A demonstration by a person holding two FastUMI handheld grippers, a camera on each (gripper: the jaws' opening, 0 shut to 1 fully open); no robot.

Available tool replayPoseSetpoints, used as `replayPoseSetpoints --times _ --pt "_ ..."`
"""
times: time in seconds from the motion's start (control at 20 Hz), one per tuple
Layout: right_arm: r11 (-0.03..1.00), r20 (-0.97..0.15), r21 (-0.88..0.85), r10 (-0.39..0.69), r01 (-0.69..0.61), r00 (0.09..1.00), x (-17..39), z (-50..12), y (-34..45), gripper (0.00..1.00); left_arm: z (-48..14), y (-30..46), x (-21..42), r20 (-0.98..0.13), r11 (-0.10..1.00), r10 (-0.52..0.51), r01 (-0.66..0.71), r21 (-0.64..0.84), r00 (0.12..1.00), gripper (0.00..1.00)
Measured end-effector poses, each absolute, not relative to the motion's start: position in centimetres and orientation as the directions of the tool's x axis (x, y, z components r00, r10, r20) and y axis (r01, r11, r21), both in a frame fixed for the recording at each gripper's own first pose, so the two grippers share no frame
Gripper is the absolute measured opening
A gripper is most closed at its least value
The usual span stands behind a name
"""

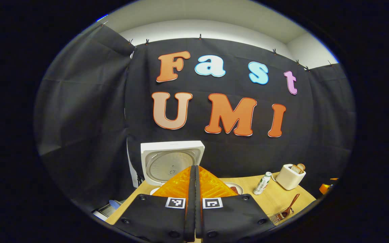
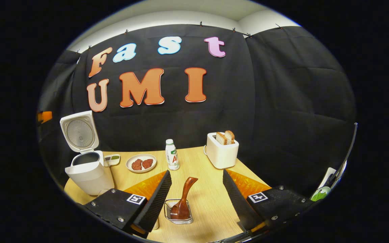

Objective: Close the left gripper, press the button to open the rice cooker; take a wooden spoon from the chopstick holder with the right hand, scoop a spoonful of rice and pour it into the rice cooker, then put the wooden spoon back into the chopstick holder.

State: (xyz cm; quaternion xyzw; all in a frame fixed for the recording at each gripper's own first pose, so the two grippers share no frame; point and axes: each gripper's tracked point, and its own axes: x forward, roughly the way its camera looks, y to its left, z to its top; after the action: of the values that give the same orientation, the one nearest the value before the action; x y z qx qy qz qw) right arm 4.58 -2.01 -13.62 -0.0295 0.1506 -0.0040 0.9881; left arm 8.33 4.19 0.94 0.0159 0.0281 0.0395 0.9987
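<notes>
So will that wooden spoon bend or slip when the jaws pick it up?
Probably it won't bend: the wooden spoon looks thick and solid. Its surface looks glossy, so it might slide a little in the jaws. It leans loosely in the small wire holder, so that light basket could tip or drag as the spoon lifts.

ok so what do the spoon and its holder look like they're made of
The spoon looks like wood with a smooth reddish-brown finish, slightly glossy. Its holder seems to be thin bare metal wire: an open, shiny mesh basket you can see the table through.
</notes>
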Motion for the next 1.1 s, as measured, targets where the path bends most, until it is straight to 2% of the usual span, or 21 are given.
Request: replayPoseSetpoints --times 0.2,0.3,0.35,0.5,0.55,0.6,0.65,0.8,0.95,1.1 --pt "1.0 -0.405 0.002 0.027 -0.028 0.914 5.9 -17.8 -0.6 0.95 2.3 5.8 6.6 -0.02 0.988 0.141 -0.14 0.058 0.99 0.07" --pt "0.999 -0.45 0.041 0.043 -0.028 0.892 6.7 -19.7 -0.1 0.95 2.1 6.5 6.2 -0.028 0.987 0.152 -0.151 0.055 0.988 0.12" --pt "0.999 -0.471 0.048 0.044 -0.024 0.881 7.1 -20.7 -0.2 0.95 1.9 7.1 5.9 -0.032 0.986 0.161 -0.159 0.052 0.986 0.19" --pt "0.999 -0.544 0.053 0.039 -0.011 0.838 8.6 -23.7 -0.4 0.95 1.1 7.9 5.3 -0.052 0.985 0.172 -0.17 0.038 0.984 0.19" --pt "0.998 -0.566 0.06 0.043 -0.011 0.824 9.0 -24.5 -0.3 0.95 0.7 8.3 5.2 -0.063 0.984 0.178 -0.176 0.039 0.982 0.34" --pt "0.997 -0.584 0.072 0.051 -0.01 0.81 9.4 -25.3 -0.2 0.94 0.5 8.8 5.0 -0.069 0.983 0.183 -0.18 0.042 0.981 0.43" --pt "0.996 -0.599 0.094 0.065 -0.01 0.798 9.7 -26.0 0.1 0.94 0.3 9.1 4.7 -0.072 0.981 0.193 -0.19 0.044 0.979 0.48" --pt "0.993 -0.627 0.118 0.063 0.014 0.776 11.0 -28.0 0.0 0.93 0.3 10.2 4.2 -0.074 0.977 0.214 -0.212 0.037 0.974 0.48" --pt "0.99 -0.645 0.141 0.073 0.025 0.761 12.0 -29.3 0.3 0.87 -0.4 11.1 3.9 -0.09 0.973 0.232 -0.23 0.035 0.969 0.94" --pt "0.987 -0.643 0.157 0.076 0.034 0.762 13.2 -29.3 0.4 0.75 -1.0 12.6 3.8 -0.093 0.959 0.281 -0.277 0.058 0.955 0.93"
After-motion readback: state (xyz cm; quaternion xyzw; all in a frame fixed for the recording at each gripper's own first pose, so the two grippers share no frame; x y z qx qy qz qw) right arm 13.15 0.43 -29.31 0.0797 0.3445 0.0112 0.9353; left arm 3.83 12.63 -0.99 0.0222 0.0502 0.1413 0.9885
